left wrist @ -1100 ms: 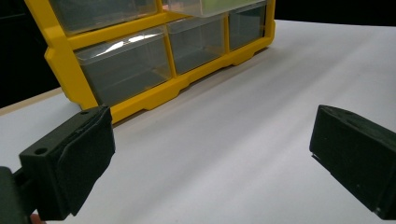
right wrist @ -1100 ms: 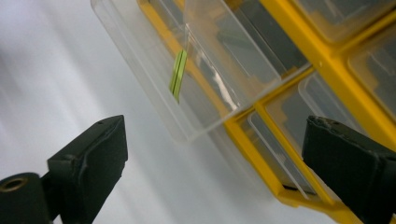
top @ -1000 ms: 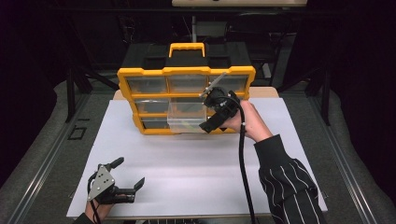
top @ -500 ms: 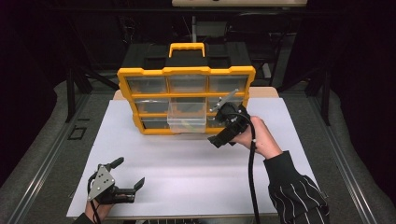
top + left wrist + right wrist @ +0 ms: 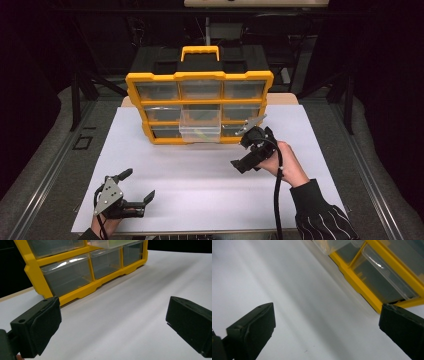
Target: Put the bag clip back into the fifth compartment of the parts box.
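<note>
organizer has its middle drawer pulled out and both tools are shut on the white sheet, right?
Not quite. The organizer does have its middle drawer pulled out, but both tools are open: the left tool and right tool show jaws spread wide in the high view and in each gripper view.

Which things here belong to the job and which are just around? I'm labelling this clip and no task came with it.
Likely in the job:
- yellow drawer organizer
- its pulled-out clear middle drawer, something greenish inside
- right gripper, open, near the organizer
- left gripper, open, at the near edge

Just around:
- white sheet covering the table
- black frame behind
</note>
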Available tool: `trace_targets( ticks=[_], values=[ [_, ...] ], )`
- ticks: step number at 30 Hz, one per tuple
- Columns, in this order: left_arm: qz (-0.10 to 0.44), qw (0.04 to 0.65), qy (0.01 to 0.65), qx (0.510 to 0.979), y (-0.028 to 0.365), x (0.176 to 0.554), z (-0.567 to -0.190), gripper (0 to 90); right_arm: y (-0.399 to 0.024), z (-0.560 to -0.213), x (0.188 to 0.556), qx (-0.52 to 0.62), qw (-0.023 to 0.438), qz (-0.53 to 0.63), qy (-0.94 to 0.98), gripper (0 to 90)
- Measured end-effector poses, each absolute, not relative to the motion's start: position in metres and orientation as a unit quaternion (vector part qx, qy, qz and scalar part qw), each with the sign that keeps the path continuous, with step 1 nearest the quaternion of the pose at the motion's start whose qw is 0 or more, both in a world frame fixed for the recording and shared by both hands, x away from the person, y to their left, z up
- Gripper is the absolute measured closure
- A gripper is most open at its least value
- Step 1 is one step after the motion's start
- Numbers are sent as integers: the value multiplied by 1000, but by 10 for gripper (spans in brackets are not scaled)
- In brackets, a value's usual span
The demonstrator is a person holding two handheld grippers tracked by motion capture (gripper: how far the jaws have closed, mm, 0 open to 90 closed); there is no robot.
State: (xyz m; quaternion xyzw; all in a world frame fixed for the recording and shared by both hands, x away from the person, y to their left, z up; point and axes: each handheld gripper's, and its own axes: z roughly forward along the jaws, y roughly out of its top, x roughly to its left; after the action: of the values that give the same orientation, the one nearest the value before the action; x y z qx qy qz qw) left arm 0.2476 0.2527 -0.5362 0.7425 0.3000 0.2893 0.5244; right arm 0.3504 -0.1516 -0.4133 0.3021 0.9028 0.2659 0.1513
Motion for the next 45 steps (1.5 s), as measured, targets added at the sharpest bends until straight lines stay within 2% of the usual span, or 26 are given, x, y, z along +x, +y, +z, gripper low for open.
trace_targets(
  ticks=[19,45],
  values=[
    [289,523,300,743,253,248,-536,2,-180,-457,319,333,157,283,886,1],
    [289,522,300,744,253,248,-537,2,-192,-499,294,369,153,296,868,1]
  ],
)
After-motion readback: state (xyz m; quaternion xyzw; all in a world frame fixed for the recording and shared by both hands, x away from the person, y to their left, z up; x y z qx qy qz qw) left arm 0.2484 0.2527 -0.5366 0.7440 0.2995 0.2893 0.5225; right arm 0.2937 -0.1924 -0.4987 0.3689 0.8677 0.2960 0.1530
